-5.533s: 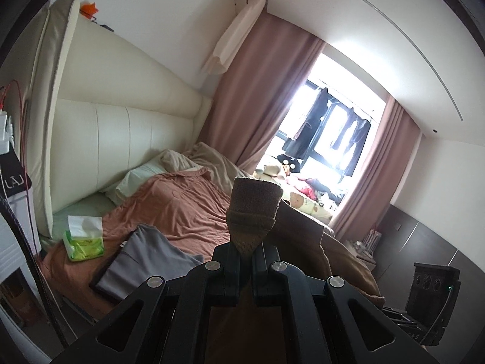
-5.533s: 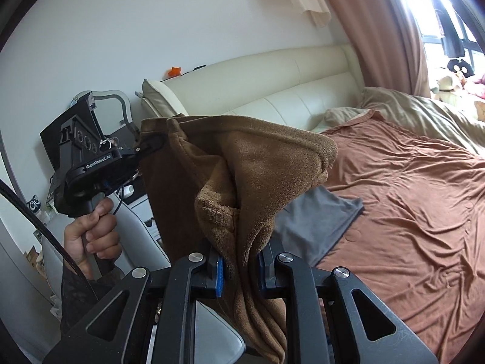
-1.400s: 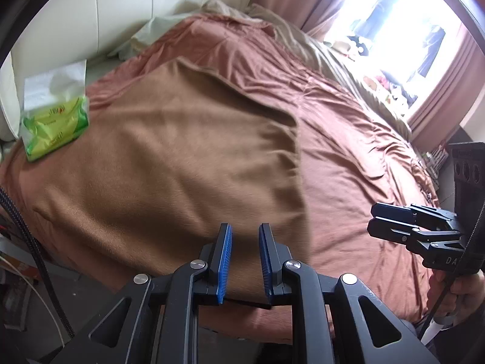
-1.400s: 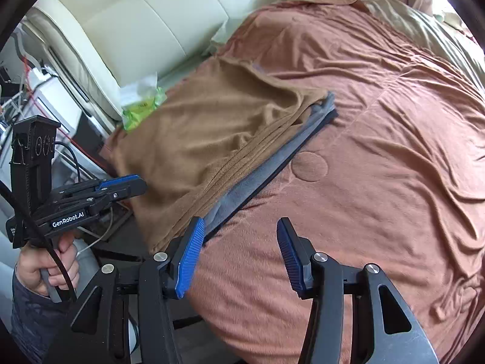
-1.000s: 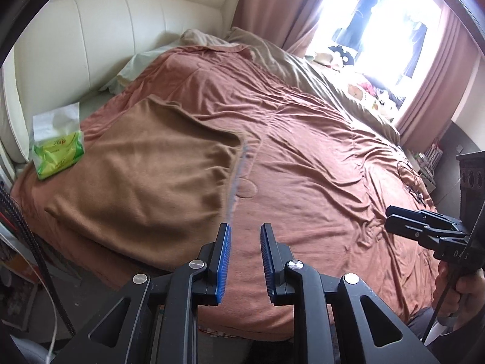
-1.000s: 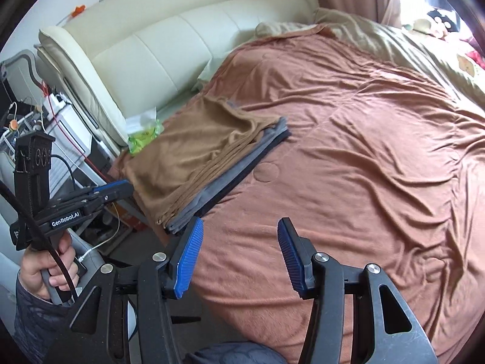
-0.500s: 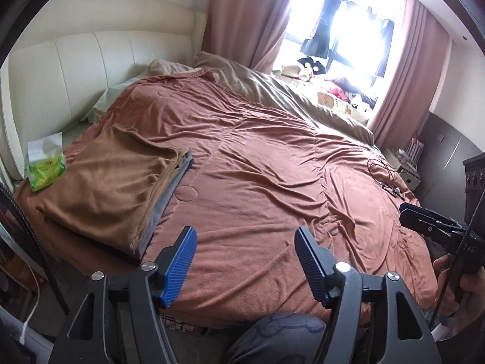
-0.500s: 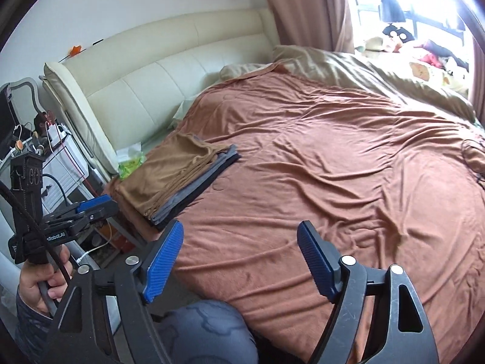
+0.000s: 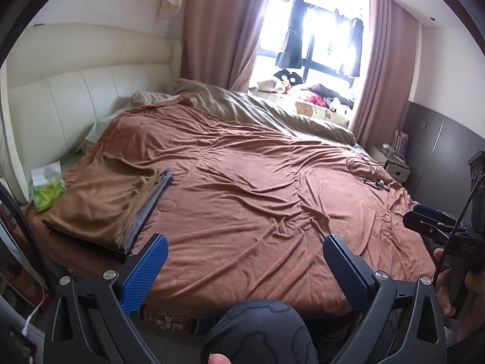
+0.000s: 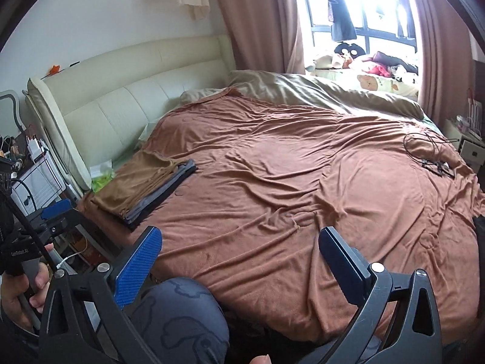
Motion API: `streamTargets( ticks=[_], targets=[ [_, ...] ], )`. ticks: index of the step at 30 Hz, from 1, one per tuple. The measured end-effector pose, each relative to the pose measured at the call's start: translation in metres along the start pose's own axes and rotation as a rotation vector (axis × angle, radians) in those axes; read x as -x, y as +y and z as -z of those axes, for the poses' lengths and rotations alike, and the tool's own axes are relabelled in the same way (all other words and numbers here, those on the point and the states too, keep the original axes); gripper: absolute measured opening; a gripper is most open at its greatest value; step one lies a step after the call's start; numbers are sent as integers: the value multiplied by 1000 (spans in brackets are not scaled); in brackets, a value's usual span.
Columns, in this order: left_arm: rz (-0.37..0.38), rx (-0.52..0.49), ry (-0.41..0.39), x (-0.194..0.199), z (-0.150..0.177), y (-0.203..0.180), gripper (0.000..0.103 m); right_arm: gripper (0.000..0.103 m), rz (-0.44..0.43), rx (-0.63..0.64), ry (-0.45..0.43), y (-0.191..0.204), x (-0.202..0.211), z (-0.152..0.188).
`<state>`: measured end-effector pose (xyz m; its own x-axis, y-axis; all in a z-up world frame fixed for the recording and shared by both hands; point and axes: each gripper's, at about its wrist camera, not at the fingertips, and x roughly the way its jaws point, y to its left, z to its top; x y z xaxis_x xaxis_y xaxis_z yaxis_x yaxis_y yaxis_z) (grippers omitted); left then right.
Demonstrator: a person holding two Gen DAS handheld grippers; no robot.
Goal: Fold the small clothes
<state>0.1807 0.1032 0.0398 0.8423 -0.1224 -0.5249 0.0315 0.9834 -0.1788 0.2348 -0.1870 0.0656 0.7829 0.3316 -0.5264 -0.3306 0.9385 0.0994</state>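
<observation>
- since five seconds back, the brown cloth (image 9: 101, 194) has left both our grippers, where it hung clamped, and now lies folded flat on the bed (image 9: 272, 200).
- both views have backed away from the bed: a second ago the cloth filled the left view, now it sits small at that view's left.
- our left gripper (image 9: 242, 257) has just been opening; its jaws stand spread wide with nothing between them, over the bed's near edge.
- our right gripper (image 10: 239, 251) has just been opening too, equally wide and holding nothing, also over the near edge.
- the cloth rests on a grey cloth (image 9: 145, 212) at the bed's headboard-side near corner.
- a green pack (image 9: 48, 189) sits just beside the stack, toward the headboard (image 9: 75, 97).
- a cable (image 9: 368, 173) lies on the bed's far right.
- a knee (image 9: 260, 330) shows below the bed's edge.
</observation>
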Motion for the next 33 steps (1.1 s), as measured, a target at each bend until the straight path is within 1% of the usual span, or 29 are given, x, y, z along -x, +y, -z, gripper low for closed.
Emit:
streamTargets(
  ticks=[2, 6, 8, 12, 18, 22, 26, 28, 30, 33],
  targets=[
    [2, -12, -12, 10, 5, -9, 103, 103, -11, -8, 6, -1, 11, 10],
    [-20, -43, -33, 29, 17, -29, 103, 103, 9, -8, -15, -5, 37, 24],
    [-4, -58, -38, 38, 22, -38, 103, 103, 9, -15, -28, -9, 49, 30],
    [2, -76, -64, 55, 32, -52, 103, 103, 18, -6, -64, -9, 74, 48],
    [6, -105, -103, 83, 49, -71, 103, 103, 38, -19, -117, -11, 98, 73],
    [-1, -95, -125, 96, 63, -76, 103, 103, 51, -28, -139, -13, 108, 94],
    [9, -93, -125, 97, 78, -78, 103, 103, 56, -32, -153, -15, 115, 112],
    [26, -86, -134, 98, 85, -78, 103, 103, 69, -27, -163, -16, 116, 119],
    [23, -76, -134, 97, 92, -78, 103, 103, 93, -23, -184, -17, 117, 128],
    [23, -65, -141, 96, 101, -77, 103, 103, 105, -23, -188, -17, 112, 144]
  ],
)
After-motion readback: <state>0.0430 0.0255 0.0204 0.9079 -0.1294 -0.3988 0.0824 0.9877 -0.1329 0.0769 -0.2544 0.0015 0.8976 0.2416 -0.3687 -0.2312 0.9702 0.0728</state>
